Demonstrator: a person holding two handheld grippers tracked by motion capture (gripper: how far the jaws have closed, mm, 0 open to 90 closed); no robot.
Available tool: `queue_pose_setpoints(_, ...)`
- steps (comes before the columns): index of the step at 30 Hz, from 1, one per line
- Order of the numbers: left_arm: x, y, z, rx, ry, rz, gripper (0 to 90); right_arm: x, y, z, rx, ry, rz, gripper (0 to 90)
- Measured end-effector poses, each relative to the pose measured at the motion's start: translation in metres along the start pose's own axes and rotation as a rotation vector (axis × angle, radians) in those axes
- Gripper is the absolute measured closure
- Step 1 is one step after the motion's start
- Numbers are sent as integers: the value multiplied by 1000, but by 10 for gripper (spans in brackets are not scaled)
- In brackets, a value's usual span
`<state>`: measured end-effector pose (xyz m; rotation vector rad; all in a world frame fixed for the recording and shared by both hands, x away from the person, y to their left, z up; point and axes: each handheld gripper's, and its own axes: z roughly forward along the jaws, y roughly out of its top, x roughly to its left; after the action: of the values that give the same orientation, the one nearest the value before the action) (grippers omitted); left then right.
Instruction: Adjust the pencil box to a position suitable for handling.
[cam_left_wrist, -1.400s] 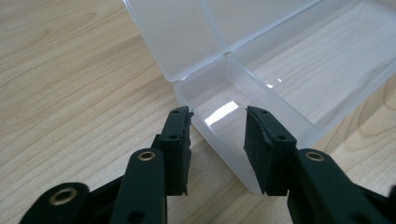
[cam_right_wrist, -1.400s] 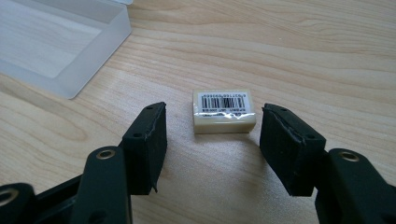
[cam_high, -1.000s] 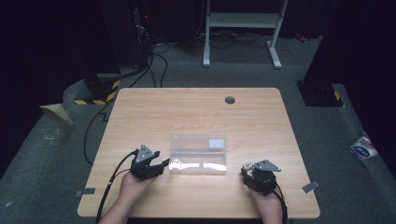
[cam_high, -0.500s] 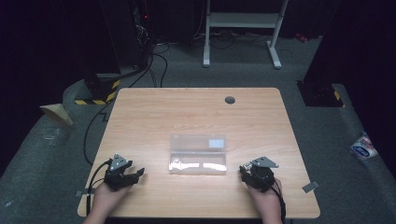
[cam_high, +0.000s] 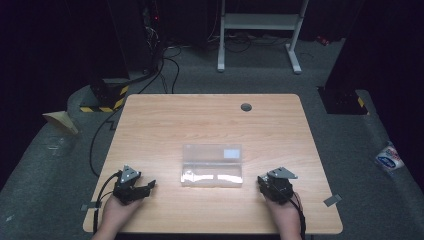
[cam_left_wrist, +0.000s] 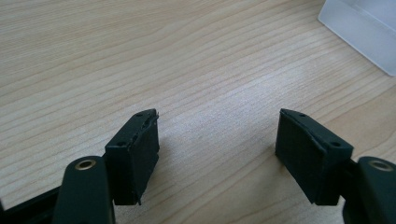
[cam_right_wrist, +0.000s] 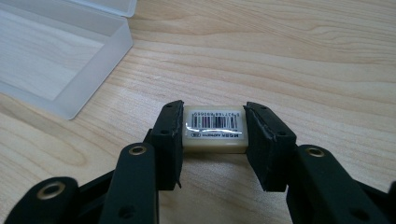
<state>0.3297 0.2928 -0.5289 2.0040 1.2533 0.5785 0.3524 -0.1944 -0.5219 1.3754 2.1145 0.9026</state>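
A clear plastic box (cam_high: 212, 165) lies open at the middle of the wooden table (cam_high: 210, 120). My right gripper (cam_high: 262, 180) rests right of it near the front edge. In the right gripper view its jaws have just been closing, and the right gripper (cam_right_wrist: 215, 122) is shut on a small white eraser (cam_right_wrist: 215, 136) with a barcode label, the box's corner (cam_right_wrist: 60, 65) up to the left. My left gripper (cam_high: 151, 185) sits at the front left, apart from the box. Its jaws have just been opening; the left gripper (cam_left_wrist: 217, 140) is open over bare wood, the box's edge (cam_left_wrist: 362, 30) far right.
A dark round grommet (cam_high: 246, 106) sits near the table's far edge. On the floor, black cables (cam_high: 107, 127) run at the left, a white metal stand (cam_high: 257, 30) is behind the table, and a blue-and-white packet (cam_high: 389, 159) lies at the right.
My left hand has pulled back from the box's left end to the table's front left corner, and its jaws stand wider. The right hand has stayed in place.
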Motion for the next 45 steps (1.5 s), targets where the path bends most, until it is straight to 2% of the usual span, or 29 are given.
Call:
queue_pose_setpoints(10,0,0,0,1,-1,0,302,1,0,0,-5,-2,-8,586)
queue_pose_setpoints(27,0,0,0,2,-1,-1,302,9,8,-10,-63,8,-23,585)
queue_pose_setpoints(45,0,0,0,1,-4,-4,298,24,33,-19,-87,44,-34,586)
